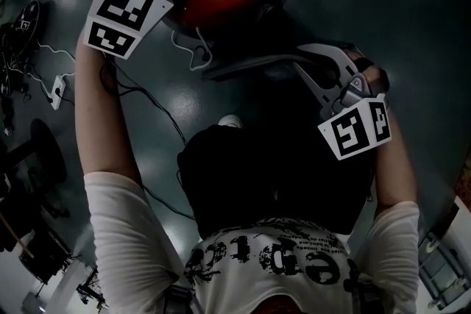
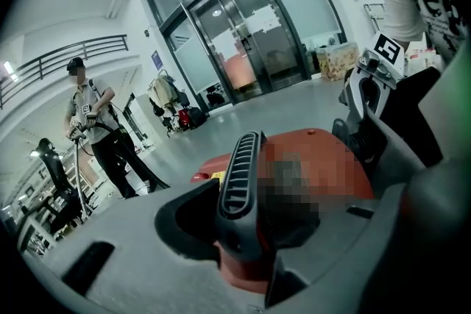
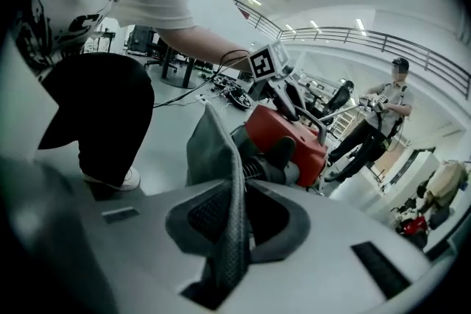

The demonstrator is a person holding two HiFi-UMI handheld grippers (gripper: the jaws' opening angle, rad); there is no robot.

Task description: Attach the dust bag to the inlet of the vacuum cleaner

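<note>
— Where do we have the dust bag (image 3: 210,151)?

— In our right gripper (image 3: 229,232). Its jaws pinch a fold of the grey cloth. The rest of the bag rises from them toward the red vacuum cleaner (image 3: 283,132), which stands on the floor (image 3: 168,147), and ends near the ribbed inlet (image 3: 257,167).

— And our left gripper (image 2: 243,232)?

— Its jaws are clamped on the black ribbed handle (image 2: 239,173) on top of the machine. We judge that it steadies the body.

— How do we expect the bag to handle?

— Light and limp, we think. The woven cloth creases wherever we pinch it, so a hold far from the mouth gives us little say over where the mouth goes. We would rather grip close to the rim of the opening, where the cloth should be firmer. We cannot tell whether there is a collar there.

— And the vacuum?

— A hard shell, probably heavy enough to sit firm, and the handle is the natural place for us to hold it.

— Which way does the bag point?

— Its long axis runs from our jaws away toward the inlet, roughly in line with the right gripper, with the pinched edge standing on end. The far end faces the inlet, but we cannot tell whether it touches it.
</note>
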